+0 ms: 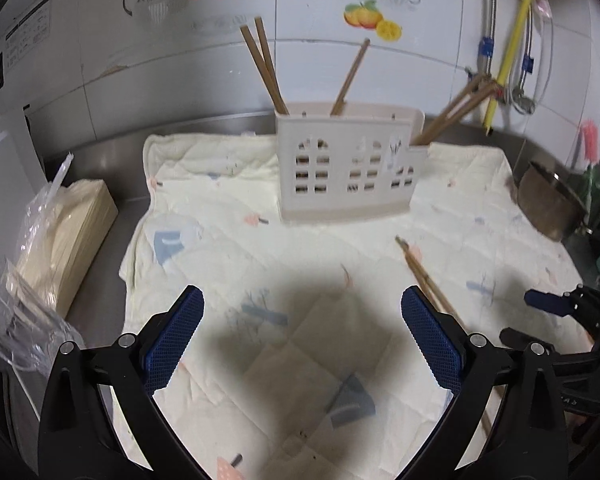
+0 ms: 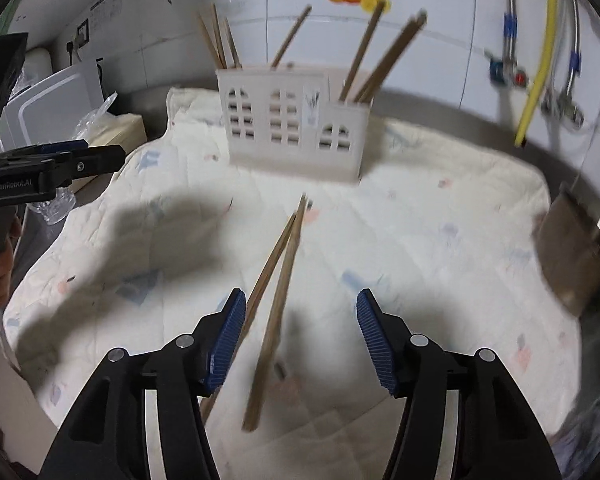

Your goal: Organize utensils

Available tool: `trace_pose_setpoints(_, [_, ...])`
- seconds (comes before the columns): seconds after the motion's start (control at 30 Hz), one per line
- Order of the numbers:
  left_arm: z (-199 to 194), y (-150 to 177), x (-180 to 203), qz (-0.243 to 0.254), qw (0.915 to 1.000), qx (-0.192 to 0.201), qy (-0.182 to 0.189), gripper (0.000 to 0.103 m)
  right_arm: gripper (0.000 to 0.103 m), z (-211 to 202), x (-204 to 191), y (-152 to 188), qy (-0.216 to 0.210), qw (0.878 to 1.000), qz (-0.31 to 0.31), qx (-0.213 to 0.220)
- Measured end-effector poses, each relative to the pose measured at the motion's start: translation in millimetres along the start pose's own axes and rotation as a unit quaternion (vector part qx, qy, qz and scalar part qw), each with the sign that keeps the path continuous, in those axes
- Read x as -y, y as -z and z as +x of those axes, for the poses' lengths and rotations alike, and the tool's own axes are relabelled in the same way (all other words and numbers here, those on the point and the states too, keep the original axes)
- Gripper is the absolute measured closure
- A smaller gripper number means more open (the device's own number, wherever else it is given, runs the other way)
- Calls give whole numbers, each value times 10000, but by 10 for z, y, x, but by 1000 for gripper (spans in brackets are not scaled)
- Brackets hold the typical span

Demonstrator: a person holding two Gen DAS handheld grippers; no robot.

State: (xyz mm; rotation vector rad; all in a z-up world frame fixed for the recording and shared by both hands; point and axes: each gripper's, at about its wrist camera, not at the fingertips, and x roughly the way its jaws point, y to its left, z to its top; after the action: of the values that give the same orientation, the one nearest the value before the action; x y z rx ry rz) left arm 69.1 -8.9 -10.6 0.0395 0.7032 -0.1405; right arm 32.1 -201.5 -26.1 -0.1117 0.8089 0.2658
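- Two loose chopsticks (image 2: pixel 278 280) lie on the quilted cloth (image 2: pixel 440 248), in front of the utensil holder (image 2: pixel 296 124) and apart from it, their far tips crossing and pointing toward its front wall.
- My right tongs (image 2: pixel 301 334) are spread wide over the near part of those chopsticks; the left pad sits just beside one stick, and I cannot tell whether it touches.
- My left tongs (image 1: pixel 302 338) are also spread wide, pinching nothing, with bare cloth between the pads; the same chopsticks (image 1: pixel 424 276) run just beside the right pad.
- The holder stands upright toward the far edge of the cloth, near the tiled wall (image 1: pixel 420 60). More chopsticks (image 1: pixel 262 68) lean out of its taller compartments, and a bunch (image 1: pixel 456 108) tilts right from the lower end compartment.
- Between holder and tongs the cloth is open.
- Left of the holder, beyond the cloth edge, a bagged stack of paper (image 1: pixel 66 232) sits on the steel table (image 1: pixel 100 156).
- Right of the holder, off the cloth edge, stands a metal pot (image 1: pixel 548 204).
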Motion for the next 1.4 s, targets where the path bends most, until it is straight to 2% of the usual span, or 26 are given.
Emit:
trace_pose_setpoints(0.1, [29,107,47,56,9999,-99,-36,5,49,60,-11,103,-84,9997,170,-131])
trace_pose_setpoints(0.6, [161,407,4,6,9985,-472,-277,5,76,239,-68,215,-375,9974,419,-453])
trace_pose_setpoints(0.9, [175,452,-18,-47,9982,-536,-283,5,86,313,-73,229,-339,9970,449,-541])
trace_pose_setpoints(1.03, [186,479,20,-41,9981,-576,-229,5,94,316,-80,235,-254,9974,409,-531])
trace_pose_setpoints(1.4, [209,610,354,171,9964,-831,11,5,96,68,97,250,-208,9979,568,-211])
